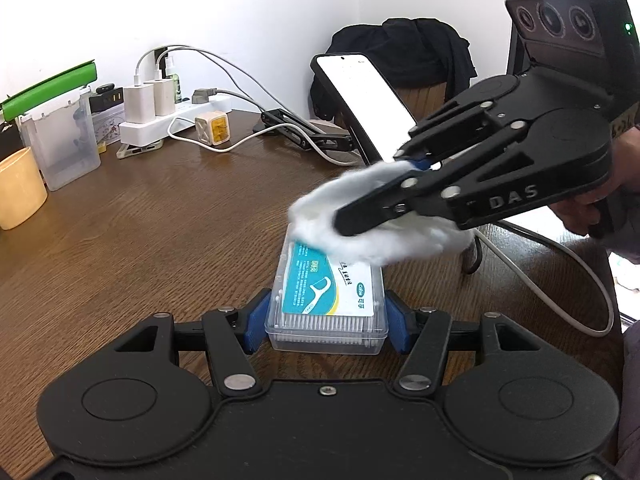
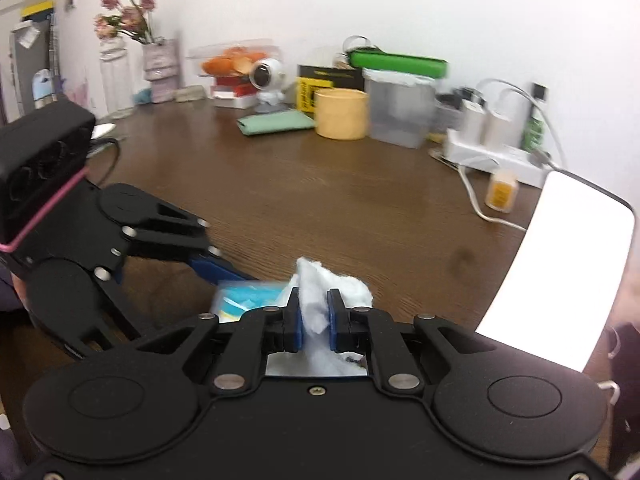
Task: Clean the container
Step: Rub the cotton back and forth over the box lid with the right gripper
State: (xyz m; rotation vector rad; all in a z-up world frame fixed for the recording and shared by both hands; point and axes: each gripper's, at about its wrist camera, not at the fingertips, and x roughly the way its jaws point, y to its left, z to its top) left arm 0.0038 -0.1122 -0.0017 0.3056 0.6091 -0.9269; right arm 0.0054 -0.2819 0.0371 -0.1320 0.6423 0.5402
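Note:
A clear plastic floss-pick box (image 1: 328,304) with a teal and white label rests on the brown table, and my left gripper (image 1: 326,320) is shut on its two sides. My right gripper (image 1: 384,196) comes in from the right, shut on a white cotton wad (image 1: 360,224) that presses on the far end of the box lid. In the right wrist view the cotton wad (image 2: 320,296) sits pinched between the blue pads of my right gripper (image 2: 314,320), and the box (image 2: 248,298) shows blurred just left of it, beside the left gripper's blue finger (image 2: 212,268).
A lit phone on a stand (image 1: 368,108) rises just behind the box. At the back left stand a yellow cup (image 1: 18,188), a clear lidded bin (image 1: 64,140) and a power strip with chargers and cables (image 1: 160,116). A chair with dark cloth (image 1: 404,52) is beyond the table.

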